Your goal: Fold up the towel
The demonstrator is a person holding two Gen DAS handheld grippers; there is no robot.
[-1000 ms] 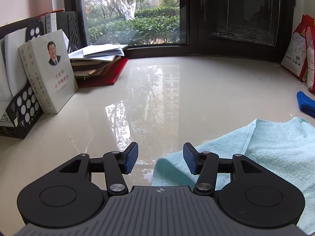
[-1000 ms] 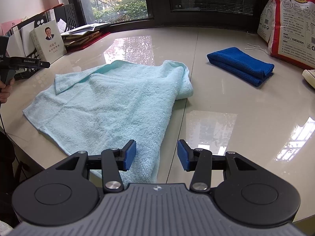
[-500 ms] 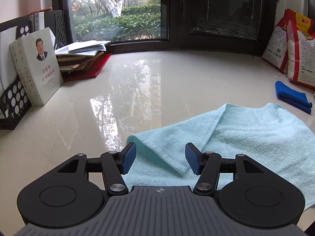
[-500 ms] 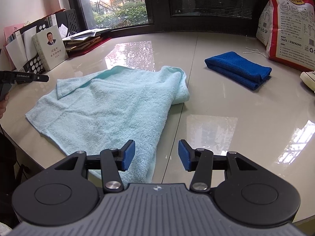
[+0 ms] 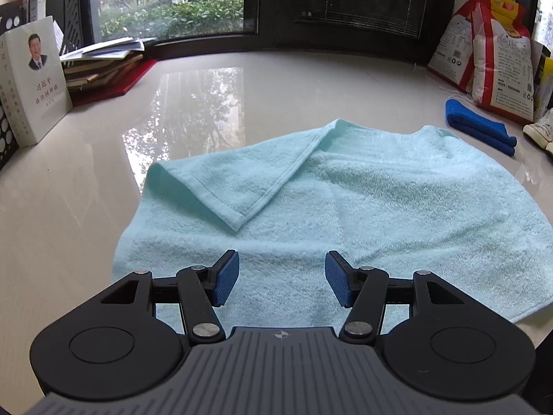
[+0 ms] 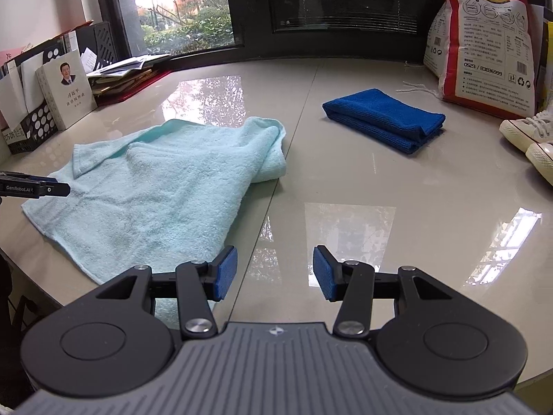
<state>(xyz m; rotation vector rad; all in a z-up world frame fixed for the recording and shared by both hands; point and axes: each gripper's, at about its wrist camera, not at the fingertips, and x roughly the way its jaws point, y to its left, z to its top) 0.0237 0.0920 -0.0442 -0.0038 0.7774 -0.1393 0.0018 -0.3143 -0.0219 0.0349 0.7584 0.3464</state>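
Jaws on both left gripper (image 5: 281, 278) & right gripper (image 6: 274, 273) gape empty; we're pre-grasp, w/ rumpled light-blue towel (image 6: 166, 186) next needing its near corners pinched.

towel (image 5: 380, 207) pale aqua | cloth (image 6: 383, 119) royal blue (folded) | table (image 6: 397, 186) glossy beige

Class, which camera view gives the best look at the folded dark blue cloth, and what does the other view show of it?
The right wrist view: the folded dark blue cloth lies whole, with its layered edge visible, beyond the light blue towel. In the left wrist view, the cloth is small and distorted near the right edge.
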